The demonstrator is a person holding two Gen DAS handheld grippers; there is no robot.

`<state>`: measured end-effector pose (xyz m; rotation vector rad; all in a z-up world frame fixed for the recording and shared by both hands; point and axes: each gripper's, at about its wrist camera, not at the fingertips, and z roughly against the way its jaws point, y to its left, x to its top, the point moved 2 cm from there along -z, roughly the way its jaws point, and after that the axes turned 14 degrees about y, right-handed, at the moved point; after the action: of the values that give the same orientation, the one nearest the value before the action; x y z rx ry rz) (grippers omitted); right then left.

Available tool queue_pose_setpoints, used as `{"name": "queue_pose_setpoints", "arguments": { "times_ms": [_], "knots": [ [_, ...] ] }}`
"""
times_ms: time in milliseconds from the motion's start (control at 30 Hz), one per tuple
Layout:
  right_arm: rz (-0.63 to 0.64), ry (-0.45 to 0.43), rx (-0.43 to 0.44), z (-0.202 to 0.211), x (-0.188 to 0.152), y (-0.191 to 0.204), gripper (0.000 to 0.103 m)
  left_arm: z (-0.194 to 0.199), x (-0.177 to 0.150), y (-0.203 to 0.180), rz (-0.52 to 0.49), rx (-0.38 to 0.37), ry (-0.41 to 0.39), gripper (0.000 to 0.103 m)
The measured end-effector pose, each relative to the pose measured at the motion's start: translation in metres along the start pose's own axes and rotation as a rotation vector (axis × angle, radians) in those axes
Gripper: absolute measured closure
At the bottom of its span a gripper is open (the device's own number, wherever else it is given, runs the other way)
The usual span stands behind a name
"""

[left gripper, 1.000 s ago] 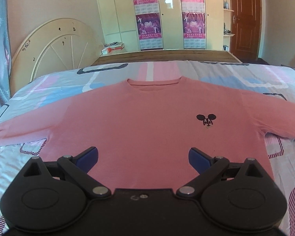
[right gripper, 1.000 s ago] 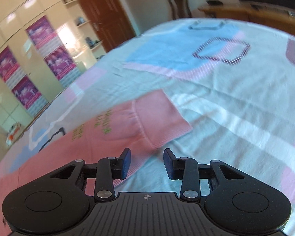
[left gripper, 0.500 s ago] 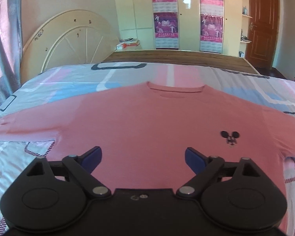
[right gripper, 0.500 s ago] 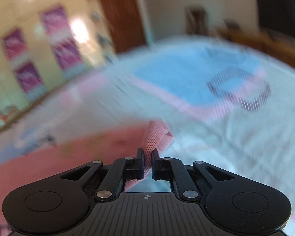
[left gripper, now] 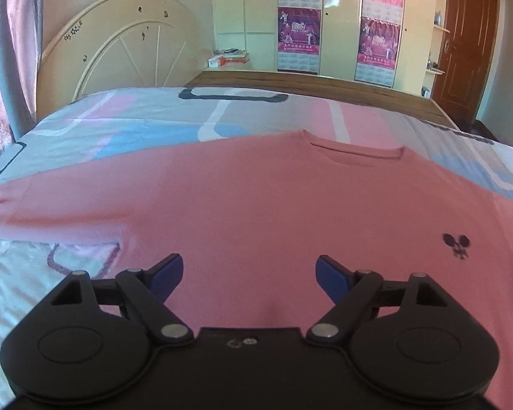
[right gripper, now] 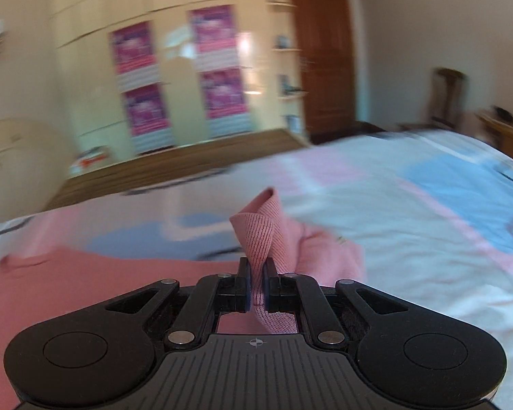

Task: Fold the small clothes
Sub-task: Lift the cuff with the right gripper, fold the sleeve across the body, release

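A pink long-sleeved shirt point(left gripper: 256, 205) with a small black mouse print point(left gripper: 456, 244) lies flat, front up, on the bed. In the left wrist view its left sleeve point(left gripper: 34, 212) stretches out to the left. My left gripper point(left gripper: 248, 273) hovers over the shirt's lower body with its blue pads wide apart, the jaws closing slowly with nothing pinched between them. My right gripper point(right gripper: 256, 285) is shut on the ribbed cuff of the right sleeve point(right gripper: 260, 235), which stands lifted off the bed above the shirt's body point(right gripper: 85, 290).
The bed carries a sheet point(left gripper: 136, 130) patterned in pink, blue and white. A cream round headboard point(left gripper: 119, 54) leans at the left, with a wooden footboard point(left gripper: 307, 85), wardrobes with posters point(left gripper: 299, 34) and a brown door point(left gripper: 461, 44) behind. A chair point(right gripper: 446, 95) stands at the far right.
My right gripper shut on the sleeve cuff, then lifted and swung it toward the shirt's body while rolling. My left gripper slid left over the shirt and its jaws narrowed a little.
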<state>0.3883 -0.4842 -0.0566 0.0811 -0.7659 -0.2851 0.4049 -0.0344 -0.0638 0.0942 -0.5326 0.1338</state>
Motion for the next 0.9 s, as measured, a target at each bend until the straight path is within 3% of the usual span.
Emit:
{"name": "queue_pose_setpoints", "arguments": {
  "times_ms": [167, 333, 400, 533, 600, 633, 667, 767, 900],
  "knots": [
    [0.149, 0.011, 0.108, -0.021, -0.007, 0.115, 0.097, -0.012, 0.009, 0.029, 0.025, -0.042, -0.006, 0.022],
    [0.318, 0.052, 0.201, -0.047, -0.039, 0.232, 0.097, -0.022, 0.015, 0.067, 0.085, -0.099, 0.005, 0.038],
    [0.379, 0.076, 0.238, -0.057, -0.057, 0.275, 0.097, -0.027, 0.017, 0.078, 0.094, -0.122, 0.02, 0.049],
    [0.489, 0.142, 0.269, -0.086, -0.095, 0.336, 0.096, -0.035, 0.015, 0.091, 0.092, -0.163, 0.039, 0.047],
    [0.54, 0.199, 0.25, -0.102, -0.111, 0.355, 0.095, -0.039, 0.016, 0.09, 0.083, -0.197, 0.053, 0.038],
    [0.548, 0.185, 0.218, -0.104, -0.112, 0.357, 0.094, -0.041, 0.017, 0.086, 0.07, -0.222, 0.052, 0.036],
    [0.532, 0.159, 0.223, -0.1, -0.112, 0.351, 0.085, -0.042, 0.018, 0.082, 0.062, -0.234, 0.05, 0.034],
    [0.392, 0.144, 0.25, -0.088, -0.105, 0.324, 0.083, -0.049, 0.029, 0.053, 0.008, -0.326, 0.044, 0.039],
    [0.264, 0.119, 0.147, -0.074, -0.095, 0.271, 0.084, -0.069, 0.044, 0.0, -0.07, -0.446, 0.077, 0.049]
  ]
}}
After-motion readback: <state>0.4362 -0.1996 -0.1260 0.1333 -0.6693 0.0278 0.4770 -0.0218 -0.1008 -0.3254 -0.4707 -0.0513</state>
